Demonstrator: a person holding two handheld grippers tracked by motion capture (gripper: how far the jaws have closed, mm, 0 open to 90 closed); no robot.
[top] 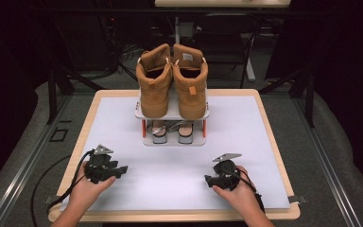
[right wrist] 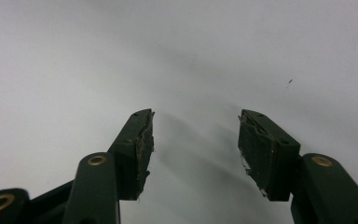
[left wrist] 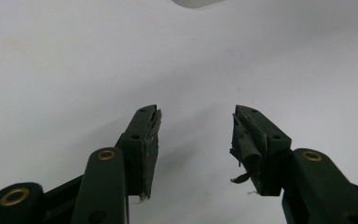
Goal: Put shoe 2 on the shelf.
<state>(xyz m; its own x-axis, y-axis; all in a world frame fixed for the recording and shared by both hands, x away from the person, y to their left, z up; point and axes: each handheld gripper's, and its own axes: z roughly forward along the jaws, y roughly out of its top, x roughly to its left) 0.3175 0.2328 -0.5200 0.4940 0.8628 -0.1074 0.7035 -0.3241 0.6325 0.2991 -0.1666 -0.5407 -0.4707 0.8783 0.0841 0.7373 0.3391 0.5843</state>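
Two tan high-top boots (top: 172,80) stand side by side, heels toward me, on the top shelf of a small white shoe rack (top: 172,116). On its lower shelf lies a pair of sandals (top: 172,132). My left gripper (top: 123,169) hovers low over the white table mat at the front left, jaws pointing right. My right gripper (top: 207,180) is at the front right, jaws pointing left. In the left gripper view the left gripper (left wrist: 196,135) stands open over bare mat with nothing between its pads. In the right gripper view the right gripper (right wrist: 196,135) is open in the same way.
The white mat (top: 246,137) covers a wooden table (top: 270,127) whose edges show all round. Black frame posts and cables stand in the dark behind the table. A pale object edge (left wrist: 196,3) peeks in at the top of the left gripper view.
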